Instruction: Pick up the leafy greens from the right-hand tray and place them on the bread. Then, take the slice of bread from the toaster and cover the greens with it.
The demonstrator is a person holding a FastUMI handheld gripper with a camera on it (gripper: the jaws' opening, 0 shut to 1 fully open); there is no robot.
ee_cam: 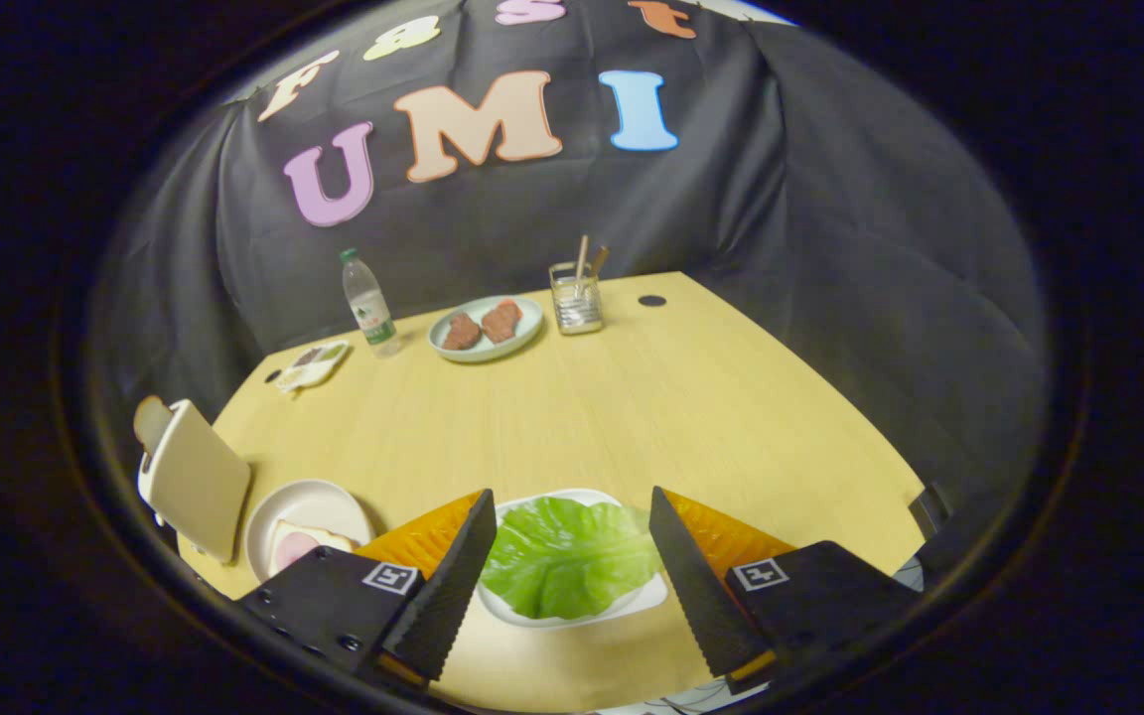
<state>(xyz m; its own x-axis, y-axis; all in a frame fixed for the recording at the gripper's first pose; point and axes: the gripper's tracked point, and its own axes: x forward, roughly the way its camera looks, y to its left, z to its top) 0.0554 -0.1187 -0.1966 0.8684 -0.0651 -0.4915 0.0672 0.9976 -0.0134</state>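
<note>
A: What does the place look like?

B: A pale wooden bench [632,397] with black cloth hung behind it as the booth's wall. At the far side stand a water bottle [369,303], a plate with two pieces of meat [486,327], a glass jar with sticks in it [577,296] and a small dish [314,364].

A: And the gripper [572,556]?

B: Its fingers are spread wide and hold nothing. I cannot tell whether the tips touch anything; they seem to hang above the bench.

A: Where are the leafy greens [567,556]?

B: Lying flat in a white tray [651,596], right between the two fingers, with a gap showing on each side of the leaf.

A: The bread?

B: To the left of the left finger sits a round white plate [309,501] with a slice of bread topped with ham [299,544], partly hidden by that finger. Just left of the plate stands the white toaster [197,479], a slice of bread [151,421] poking from its top.
</note>
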